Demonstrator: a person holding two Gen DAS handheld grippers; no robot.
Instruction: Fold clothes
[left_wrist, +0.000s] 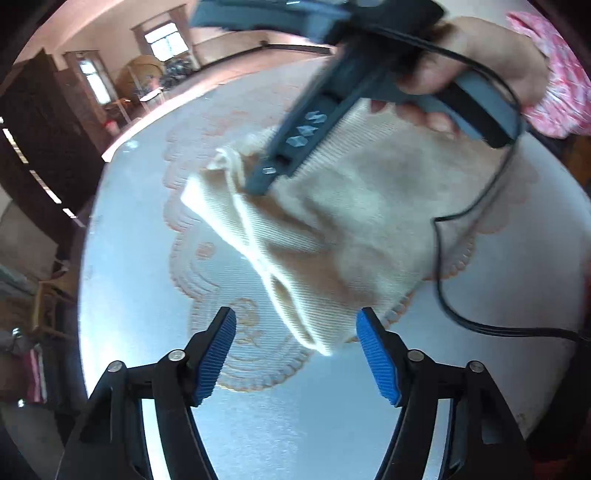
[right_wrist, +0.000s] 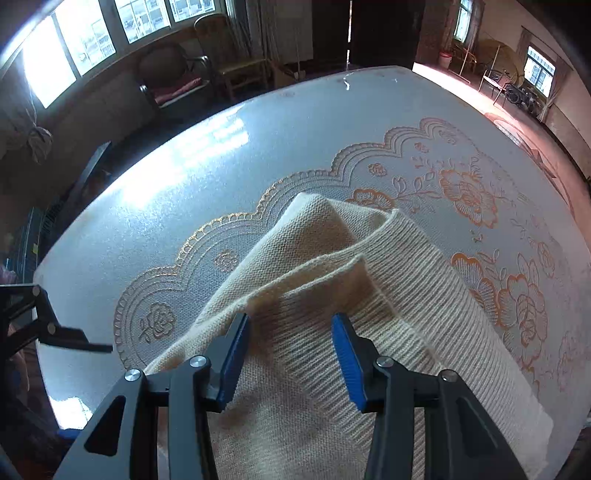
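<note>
A cream knitted garment (left_wrist: 351, 221) lies folded on the round table, with a ribbed band along its edge (right_wrist: 424, 280). My left gripper (left_wrist: 295, 332) is open just above the garment's near corner, nothing between its blue pads (left_wrist: 218, 358). In the left wrist view the right gripper (left_wrist: 258, 181) comes in from above, held by a hand (left_wrist: 480, 62), its tips over the garment's far folded edge. My right gripper (right_wrist: 291, 332) hovers open over the garment's ribbed fold, blue pads (right_wrist: 347, 362) apart, nothing held. The left gripper's finger (right_wrist: 74, 339) shows at the left edge.
The table (left_wrist: 147, 258) has a pale cover with an orange scalloped flower pattern (right_wrist: 469, 199). A black cable (left_wrist: 443, 280) trails over the garment's right side. Chairs (right_wrist: 177, 77) stand beyond the table's far edge. A pink patterned sleeve (left_wrist: 561, 81) is at top right.
</note>
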